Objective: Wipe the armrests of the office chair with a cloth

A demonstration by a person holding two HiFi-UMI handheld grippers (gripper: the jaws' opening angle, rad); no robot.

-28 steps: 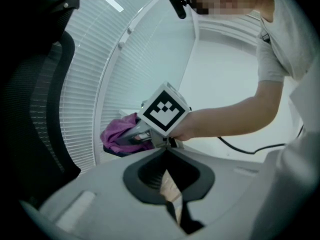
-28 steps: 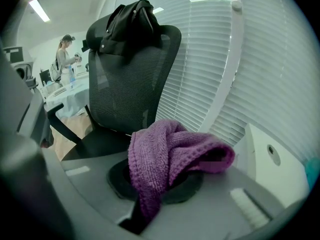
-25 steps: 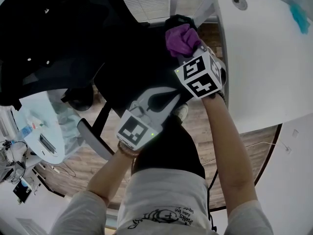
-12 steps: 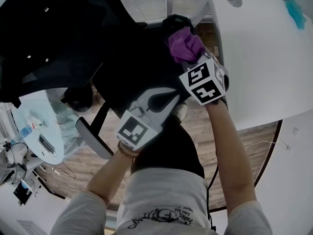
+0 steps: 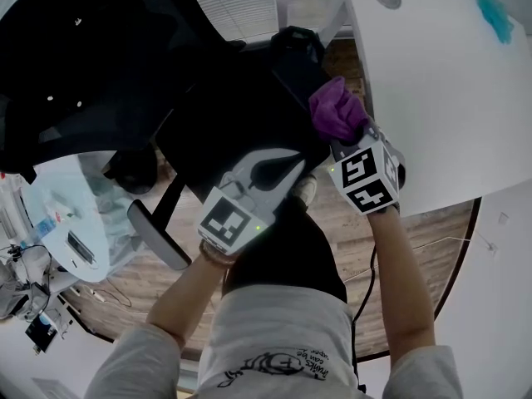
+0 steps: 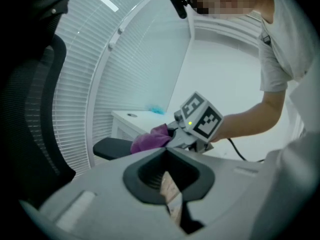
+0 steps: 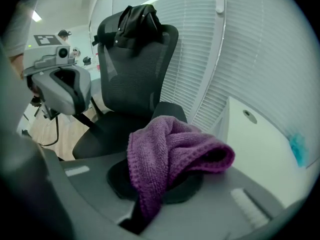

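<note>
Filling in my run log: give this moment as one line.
right gripper: shut on purple cloth | cloth: at near end of armrest | left gripper: shut, empty, above seat

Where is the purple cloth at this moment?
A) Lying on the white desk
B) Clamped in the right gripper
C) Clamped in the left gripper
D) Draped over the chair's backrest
B: the right gripper view shows the purple cloth bunched between the fingers of the right gripper, while the left gripper has its fingers together on nothing.
</note>
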